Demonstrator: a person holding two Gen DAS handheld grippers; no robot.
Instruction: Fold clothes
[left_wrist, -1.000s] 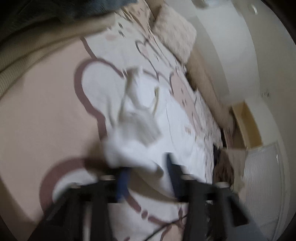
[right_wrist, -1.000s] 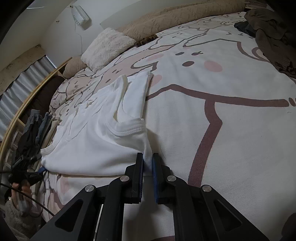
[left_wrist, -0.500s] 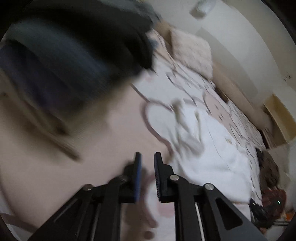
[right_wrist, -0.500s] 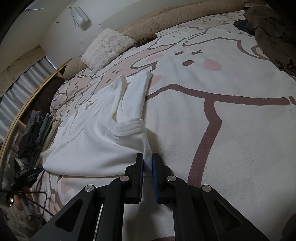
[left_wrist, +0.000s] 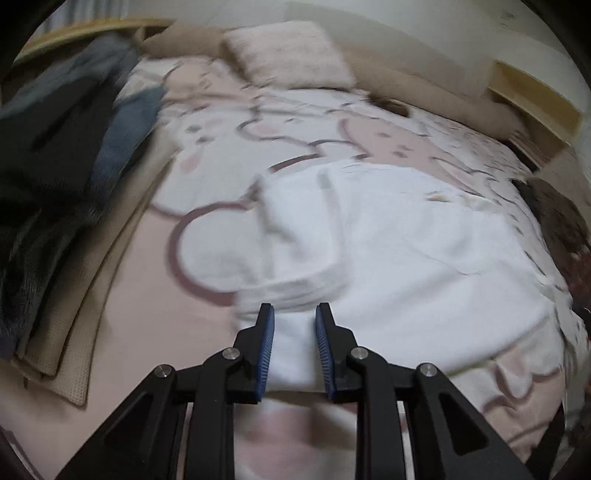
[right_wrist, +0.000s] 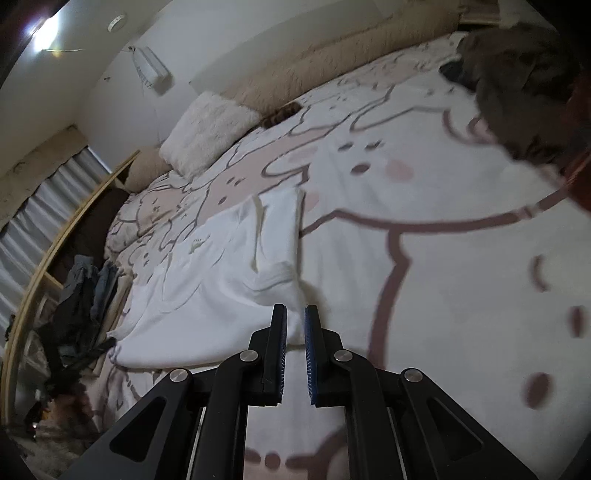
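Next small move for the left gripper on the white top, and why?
Probably ease the left gripper down and forward onto the near edge of the white top and close. Its jaws have just been opening and stand apart with cloth in front of them, not pinched. The top lies folded lengthwise on the bedspread, and the right gripper is at its other end.

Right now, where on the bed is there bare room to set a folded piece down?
Widest: the bare bedspread beside the white tank top, on its strap side, up to the clothes heap on the folded beige blanket. The near edge is bare too. Crowded: the fluffy pillow end and the top's other side, where dark clothes pile up.
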